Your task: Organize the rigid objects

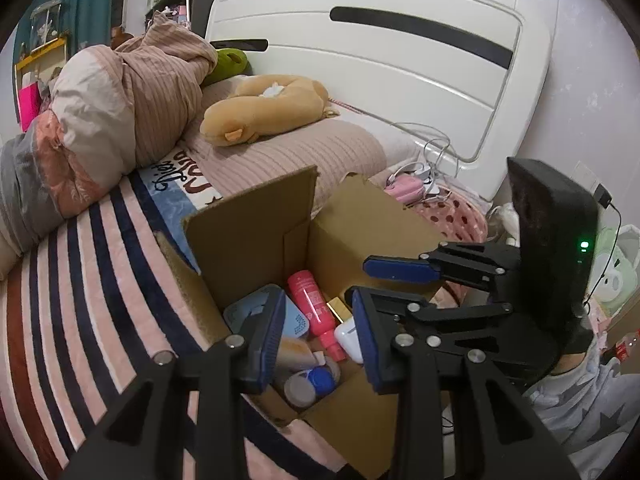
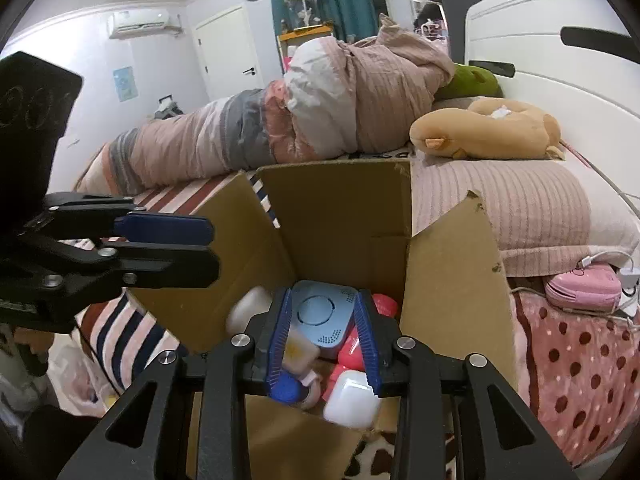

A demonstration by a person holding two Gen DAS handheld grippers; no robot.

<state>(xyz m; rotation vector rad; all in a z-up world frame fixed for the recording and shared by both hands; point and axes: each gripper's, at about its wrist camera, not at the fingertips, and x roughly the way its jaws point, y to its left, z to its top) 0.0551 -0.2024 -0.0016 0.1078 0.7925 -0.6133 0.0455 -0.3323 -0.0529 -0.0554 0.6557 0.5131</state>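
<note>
Under everything, a bed (image 1: 80, 280) spread with a pink, white and navy striped blanket, backed by a glossy white panelled headboard (image 1: 360, 60). Along its far side, a long rolled quilt in ribbed pink and grey fabric (image 1: 120, 100). Near the headboard, on a ribbed pink pillow, a curved tan plush toy (image 1: 264, 112).

On the blanket at the near edge of the bed, an open brown cardboard box (image 1: 248, 232), flaps standing up, loosely packed with the rigid objects. Just beside it toward the headboard, a pink zipped pouch (image 2: 580, 286) with white cables, lying on a pink dotted blanket.

Above the box opening, side by side and angled downward, both black tools with blue-padded fingers. Left gripper (image 1: 316, 300): fingers drawn in to a narrow gap, nothing between them. Right gripper (image 2: 323, 298): fingers also narrow, slightly apart, gripping nothing, only box contents visible behind the gap.

Inside the box, by size:
- a light blue rounded plastic device (image 2: 320, 316) with a round centre and dotted vents, against the far wall;
- a pink plastic bottle (image 1: 308, 296) lying on its side beside the device;
- a white rounded plastic case (image 2: 352, 400) at the near side;
- a small blue-capped jar (image 1: 316, 380) near the front corner, partly hidden behind a finger.
</note>
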